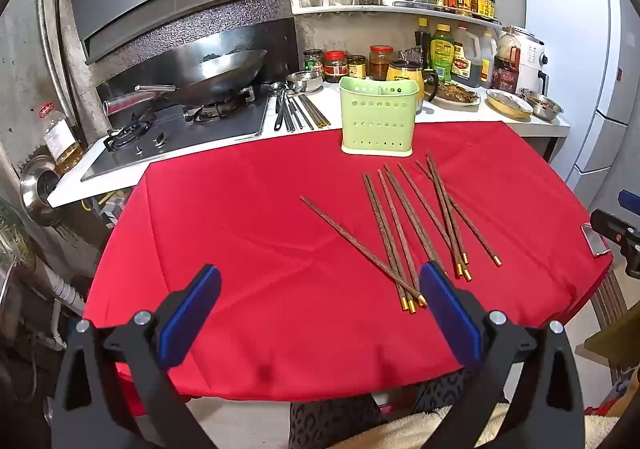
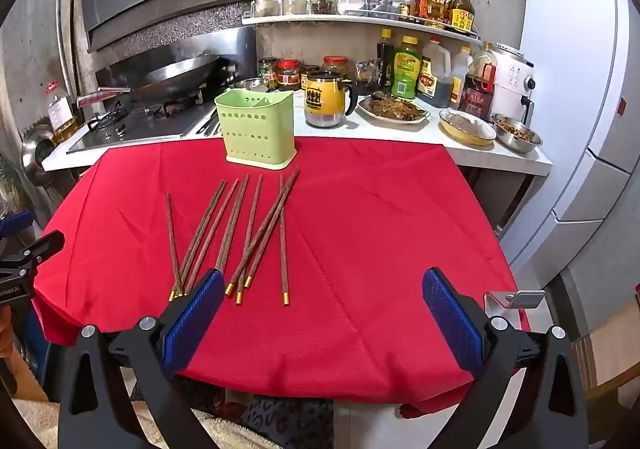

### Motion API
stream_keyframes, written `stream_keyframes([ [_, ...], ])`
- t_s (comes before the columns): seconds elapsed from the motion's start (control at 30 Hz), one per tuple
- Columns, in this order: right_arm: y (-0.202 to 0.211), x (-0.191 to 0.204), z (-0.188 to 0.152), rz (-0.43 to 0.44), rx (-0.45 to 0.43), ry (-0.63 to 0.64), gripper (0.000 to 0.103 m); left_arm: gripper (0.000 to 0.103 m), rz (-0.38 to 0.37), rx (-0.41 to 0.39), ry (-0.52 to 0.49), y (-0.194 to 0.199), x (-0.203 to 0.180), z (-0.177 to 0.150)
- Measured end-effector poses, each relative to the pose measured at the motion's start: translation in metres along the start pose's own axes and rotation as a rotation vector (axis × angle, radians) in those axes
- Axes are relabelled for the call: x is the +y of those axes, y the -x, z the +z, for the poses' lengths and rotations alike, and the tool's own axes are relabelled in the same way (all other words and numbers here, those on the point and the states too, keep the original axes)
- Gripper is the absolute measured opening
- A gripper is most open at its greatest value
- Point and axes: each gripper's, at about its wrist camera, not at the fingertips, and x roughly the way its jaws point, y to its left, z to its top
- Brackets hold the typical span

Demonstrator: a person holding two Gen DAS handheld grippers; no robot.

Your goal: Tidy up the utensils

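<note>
Several dark wooden chopsticks (image 1: 416,225) with gold tips lie fanned on the red tablecloth (image 1: 260,249), also in the right wrist view as chopsticks (image 2: 236,237). Behind them stands a light green perforated utensil holder (image 1: 378,117), upright at the cloth's far edge, seen too as the holder (image 2: 258,131). My left gripper (image 1: 320,289) hangs open over the cloth's near side, its right pad just beside the chopsticks' gold ends. My right gripper (image 2: 324,299) is open above bare cloth, chopsticks to its left. Neither holds anything.
Beyond the table runs a white counter (image 2: 480,157) with a yellow mug (image 2: 326,99), food dishes, sauce bottles and jars. A gas stove (image 1: 180,129) with a wok sits left, with more utensils (image 1: 296,111) beside it. A white fridge (image 2: 592,109) stands right.
</note>
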Motion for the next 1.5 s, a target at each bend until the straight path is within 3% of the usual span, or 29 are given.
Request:
stream_keyframes([
  [1.5, -0.0056, -0.0029, -0.0021, 0.008, 0.002, -0.017, 0.097, 0.097, -0.002, 0.000, 0.000, -0.0008, -0.0004, 0.0026],
])
